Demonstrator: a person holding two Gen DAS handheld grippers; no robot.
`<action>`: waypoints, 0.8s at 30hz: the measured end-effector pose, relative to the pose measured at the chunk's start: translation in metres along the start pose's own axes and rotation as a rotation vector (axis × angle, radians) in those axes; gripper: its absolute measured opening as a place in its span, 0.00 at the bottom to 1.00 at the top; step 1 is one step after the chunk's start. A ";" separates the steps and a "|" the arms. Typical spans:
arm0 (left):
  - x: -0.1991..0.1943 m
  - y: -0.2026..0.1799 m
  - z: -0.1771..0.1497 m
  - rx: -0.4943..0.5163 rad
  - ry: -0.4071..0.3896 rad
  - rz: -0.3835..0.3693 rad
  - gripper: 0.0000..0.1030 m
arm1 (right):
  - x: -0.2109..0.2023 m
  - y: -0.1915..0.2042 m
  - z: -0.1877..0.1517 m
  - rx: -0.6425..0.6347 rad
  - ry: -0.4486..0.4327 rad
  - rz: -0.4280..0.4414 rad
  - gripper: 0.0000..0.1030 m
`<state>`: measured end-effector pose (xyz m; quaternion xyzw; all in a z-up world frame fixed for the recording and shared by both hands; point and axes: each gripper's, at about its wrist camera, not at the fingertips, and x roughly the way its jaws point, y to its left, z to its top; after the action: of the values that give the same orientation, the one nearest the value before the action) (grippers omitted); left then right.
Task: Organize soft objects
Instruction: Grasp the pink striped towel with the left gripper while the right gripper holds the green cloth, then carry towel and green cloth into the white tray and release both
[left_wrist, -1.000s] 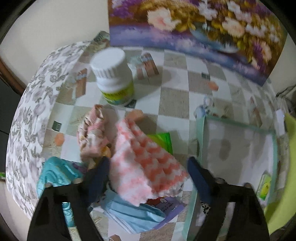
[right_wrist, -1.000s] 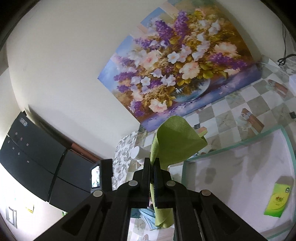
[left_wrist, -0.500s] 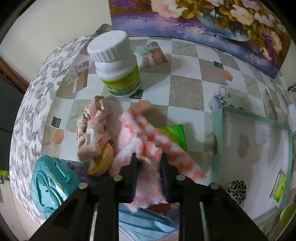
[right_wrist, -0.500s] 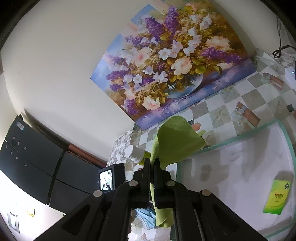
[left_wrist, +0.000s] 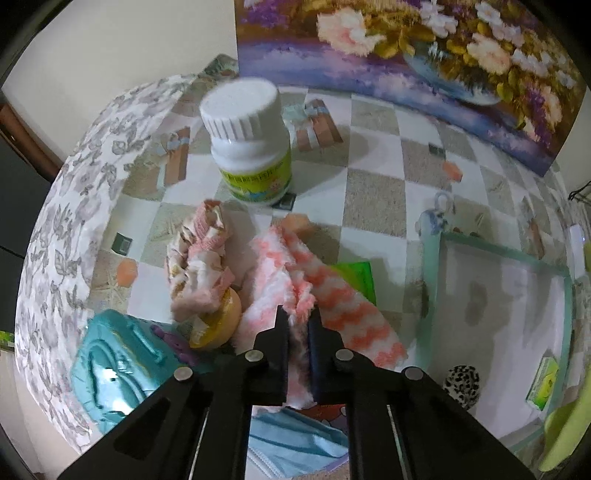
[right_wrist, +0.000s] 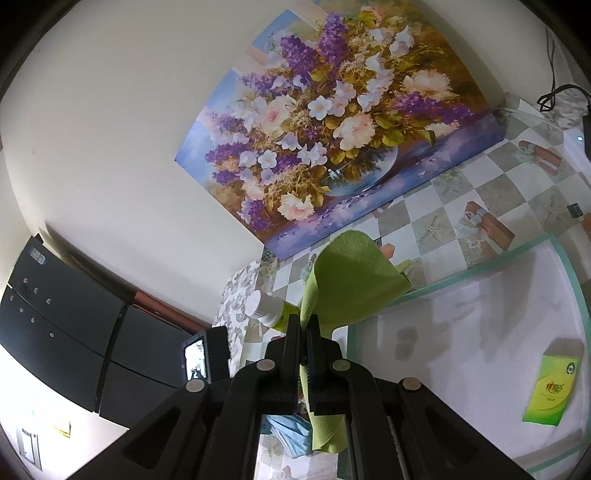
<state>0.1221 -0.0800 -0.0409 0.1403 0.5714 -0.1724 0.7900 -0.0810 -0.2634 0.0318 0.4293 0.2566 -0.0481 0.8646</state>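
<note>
My left gripper (left_wrist: 298, 320) is shut on a fluffy pink-and-white cloth (left_wrist: 332, 295), pinching a fold of it over the checkered table. A crumpled floral pink cloth (left_wrist: 199, 266) lies just left of it, and a blue face mask (left_wrist: 295, 439) shows below the fingers. My right gripper (right_wrist: 304, 326) is shut on a green cloth (right_wrist: 351, 280), which hangs above the edge of a white tray with a green rim (right_wrist: 480, 269). A leopard-print soft item (left_wrist: 461, 384) and a green tissue pack (right_wrist: 552, 387) rest in the tray.
A white pill bottle (left_wrist: 251, 144) stands behind the cloths. A teal plastic toy (left_wrist: 114, 369) and a yellow round object (left_wrist: 221, 321) sit at the left near the table edge. A flower painting (right_wrist: 332, 125) leans on the wall. A dark cabinet (right_wrist: 62, 332) stands left.
My left gripper went from open around the pink-and-white cloth to shut on a fold of it. The right gripper kept its hold on the green cloth, almost still.
</note>
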 end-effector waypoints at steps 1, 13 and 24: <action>-0.003 0.000 0.001 -0.002 -0.008 -0.002 0.08 | -0.001 0.000 0.000 0.000 -0.003 0.001 0.03; -0.067 0.010 0.013 -0.042 -0.186 -0.086 0.08 | -0.008 0.000 0.000 0.005 -0.028 0.015 0.03; -0.114 0.006 0.011 -0.030 -0.316 -0.147 0.08 | -0.012 0.000 -0.001 0.004 -0.038 0.016 0.03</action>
<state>0.1012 -0.0666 0.0709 0.0573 0.4515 -0.2412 0.8571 -0.0912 -0.2645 0.0372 0.4322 0.2368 -0.0498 0.8687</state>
